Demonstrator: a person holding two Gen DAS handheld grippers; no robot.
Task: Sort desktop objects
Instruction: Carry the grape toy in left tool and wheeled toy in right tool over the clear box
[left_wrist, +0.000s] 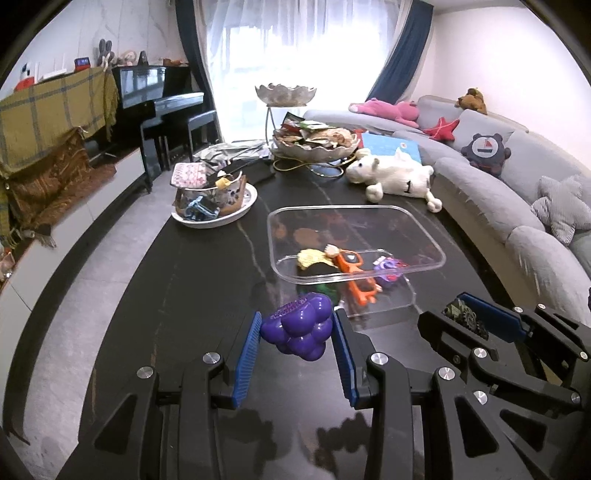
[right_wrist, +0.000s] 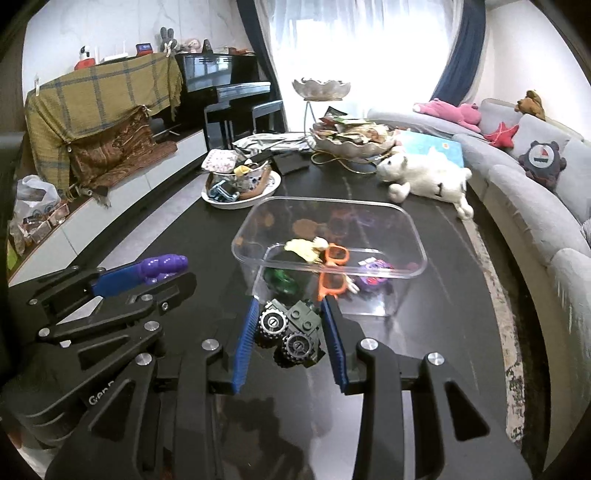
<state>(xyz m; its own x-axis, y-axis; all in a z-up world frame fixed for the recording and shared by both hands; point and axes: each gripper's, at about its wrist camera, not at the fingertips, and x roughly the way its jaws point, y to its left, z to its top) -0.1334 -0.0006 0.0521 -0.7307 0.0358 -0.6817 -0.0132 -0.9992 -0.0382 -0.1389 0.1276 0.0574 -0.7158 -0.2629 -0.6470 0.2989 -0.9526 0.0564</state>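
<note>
Nearest to us, our left gripper (left_wrist: 295, 334) had its fingers clamped on a purple grape-cluster toy (left_wrist: 297, 325), and our right gripper (right_wrist: 290, 332) held a green wheeled toy vehicle (right_wrist: 291, 338) the same way, blue pads pressing both sides. Both loads hung above the dark bench (left_wrist: 184, 295), just short of the near wall of the clear plastic bin (right_wrist: 328, 236). We judged the step to be carrying both toys into that bin, so each had to clear the near rim before any release. Inside lay a yellow-haired doll (right_wrist: 304, 247), orange toy glasses (right_wrist: 334, 271) and a small purple toy (right_wrist: 373, 273) toward the near side, so the emptier far half looked the better drop spot. Beyond the bin, a white plush animal (right_wrist: 428, 177) lay well apart.
</note>
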